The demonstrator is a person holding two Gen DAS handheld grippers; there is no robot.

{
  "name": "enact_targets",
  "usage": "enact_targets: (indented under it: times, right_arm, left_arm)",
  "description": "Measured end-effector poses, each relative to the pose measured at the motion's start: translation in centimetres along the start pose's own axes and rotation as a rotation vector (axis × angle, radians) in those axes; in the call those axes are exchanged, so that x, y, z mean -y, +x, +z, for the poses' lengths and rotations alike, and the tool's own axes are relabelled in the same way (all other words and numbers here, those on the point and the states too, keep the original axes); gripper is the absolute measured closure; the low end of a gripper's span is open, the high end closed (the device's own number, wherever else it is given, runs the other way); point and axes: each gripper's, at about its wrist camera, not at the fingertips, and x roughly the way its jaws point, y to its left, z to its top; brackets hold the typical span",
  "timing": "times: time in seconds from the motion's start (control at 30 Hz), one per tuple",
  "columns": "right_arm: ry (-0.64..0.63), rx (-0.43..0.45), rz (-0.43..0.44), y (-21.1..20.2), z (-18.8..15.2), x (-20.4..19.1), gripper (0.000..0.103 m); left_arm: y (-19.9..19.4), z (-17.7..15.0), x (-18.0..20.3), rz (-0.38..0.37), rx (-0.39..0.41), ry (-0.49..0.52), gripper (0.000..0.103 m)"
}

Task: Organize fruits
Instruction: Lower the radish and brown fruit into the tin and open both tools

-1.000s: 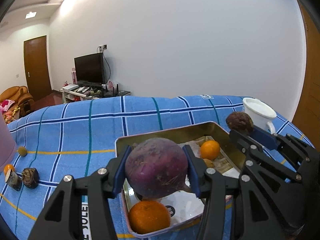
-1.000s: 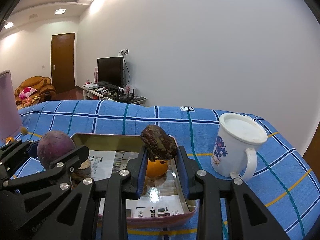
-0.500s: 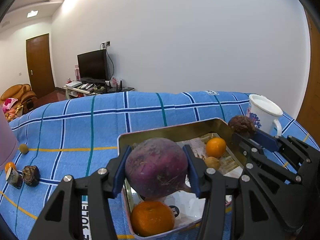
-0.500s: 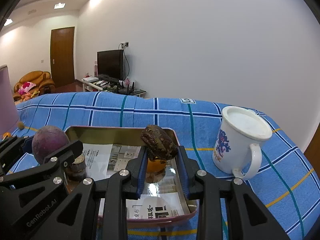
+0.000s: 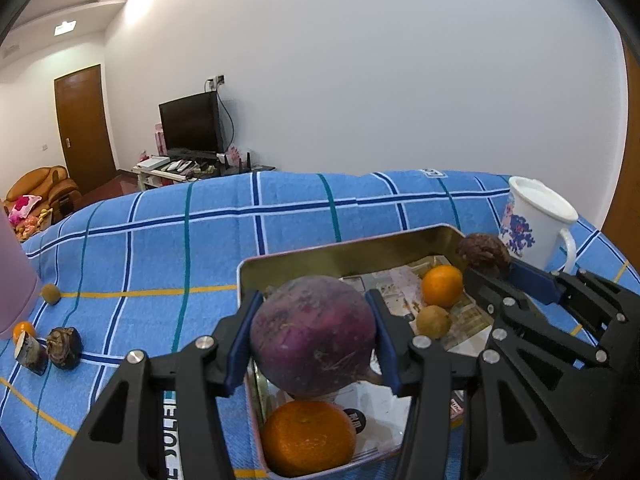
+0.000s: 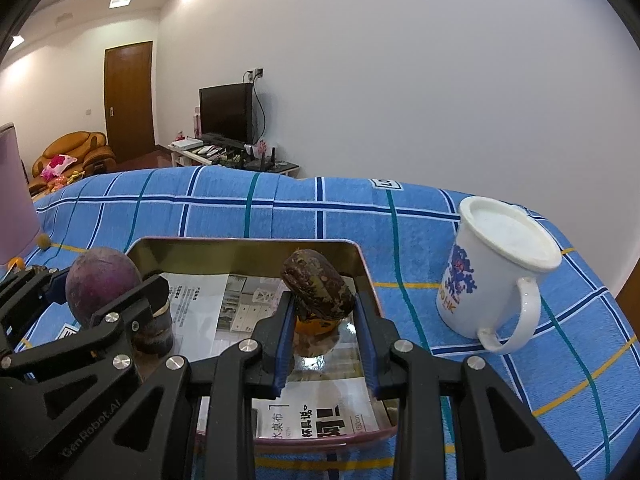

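Here, both grippers hold produce above the tin (image 5: 352, 252).
Left gripper (image 5: 314, 338) clamps a purple root (image 5: 314, 336); right gripper (image 6: 322, 316) pinches a wrinkled brown fruit (image 6: 316, 284).

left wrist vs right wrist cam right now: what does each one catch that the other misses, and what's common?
Left wrist only: the large orange at the tray's near end, a small brown fruit in the tray, and two dark pieces lying out on the cloth.

Right wrist only: a dark stubby piece in the tray behind the left gripper's finger, and the printed paper lining in full.

Both: the metal tray, the purple round fruit clamped in the left gripper, the wrinkled brown fruit clamped in the right gripper, the white mug, the blue checked cloth.
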Motion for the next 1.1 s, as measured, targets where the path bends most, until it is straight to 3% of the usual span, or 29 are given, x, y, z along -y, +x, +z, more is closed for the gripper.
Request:
enact_targets:
  times: [0.67, 1.1]
  right_arm:
    - [0.022, -0.087, 0.091, 2.2, -0.1, 0.4, 0.072]
    - [0.050, -0.084, 0.180, 2.4, -0.2, 1.2, 0.072]
  left_arm:
    - [0.4, 0.0, 0.6, 0.021, -0.014, 0.031, 0.049]
    - [-0.3, 0.0, -0.1, 0.017, 0.016, 0.005, 0.043]
